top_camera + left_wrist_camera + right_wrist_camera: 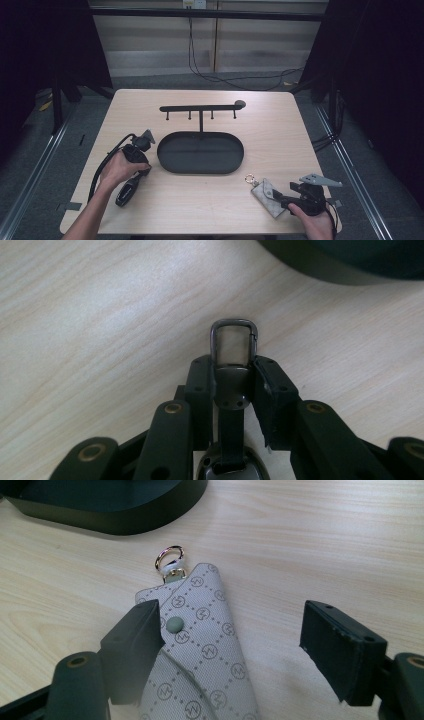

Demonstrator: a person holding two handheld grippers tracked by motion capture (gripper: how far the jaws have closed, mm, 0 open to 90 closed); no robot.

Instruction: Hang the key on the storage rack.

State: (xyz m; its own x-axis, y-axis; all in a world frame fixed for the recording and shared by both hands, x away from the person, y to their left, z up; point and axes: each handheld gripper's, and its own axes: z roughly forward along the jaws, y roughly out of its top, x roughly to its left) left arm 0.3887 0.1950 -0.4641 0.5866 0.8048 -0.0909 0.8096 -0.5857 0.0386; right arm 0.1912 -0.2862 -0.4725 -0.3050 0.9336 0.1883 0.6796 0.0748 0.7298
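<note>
Tongs on the left are clamped on a black key fob with a dark metal rectangular clip — the strap sits squarely between the pads and the clip juts out just past the tips, low over the pale wooden surface. The right tongs stand open around a grey fabric key pouch with a diamond monogram print; one pad rests against the pouch's edge beside the snap button, the other stands well apart from it. The pouch's small gold ring points away from the tips, toward the black oval metal tray with its upright hook rail.

The work looks like hanging both key holders on the rail's pegs. To do the right-hand pick well, centre the pouch between the pads before closing, gripping below the snap so the ring stays free and stiffly presented. On the left, keep the clip level and unobstructed — its opening, not the strap, has to meet a peg.
</note>
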